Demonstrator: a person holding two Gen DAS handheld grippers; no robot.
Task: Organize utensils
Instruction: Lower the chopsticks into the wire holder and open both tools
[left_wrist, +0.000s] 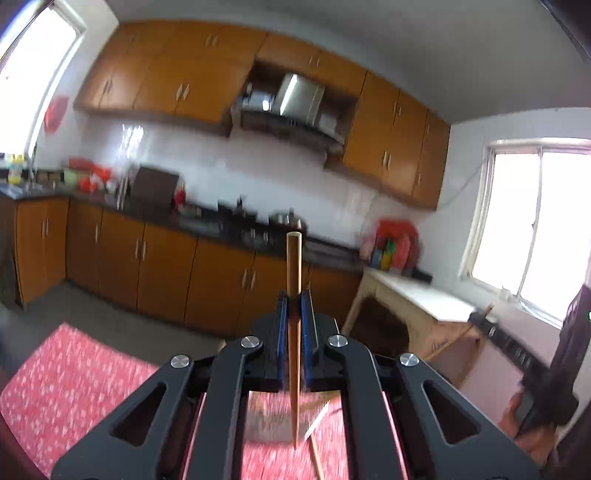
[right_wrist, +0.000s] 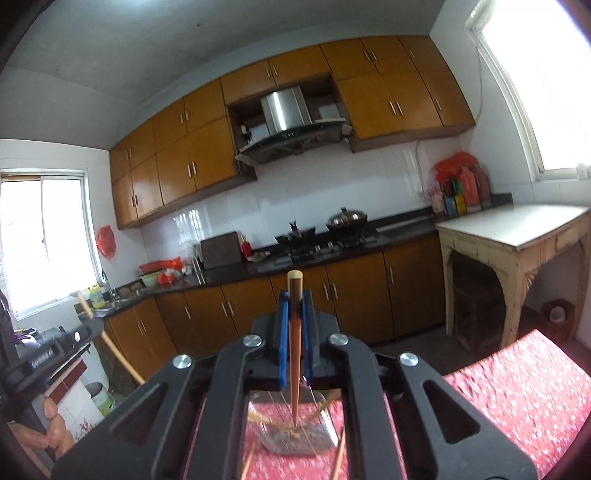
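Gripping one wooden chopstick upright, left gripper clamped on it; right gripper likewise clamped on second chopstick. Both held above red-patterned tablecloth, open floor before kitchen cabinets. Below, clear glass container with loose chopsticks around, half hidden by gripper frames. Countertop clutter blurred. Person's hand cut off at edge.
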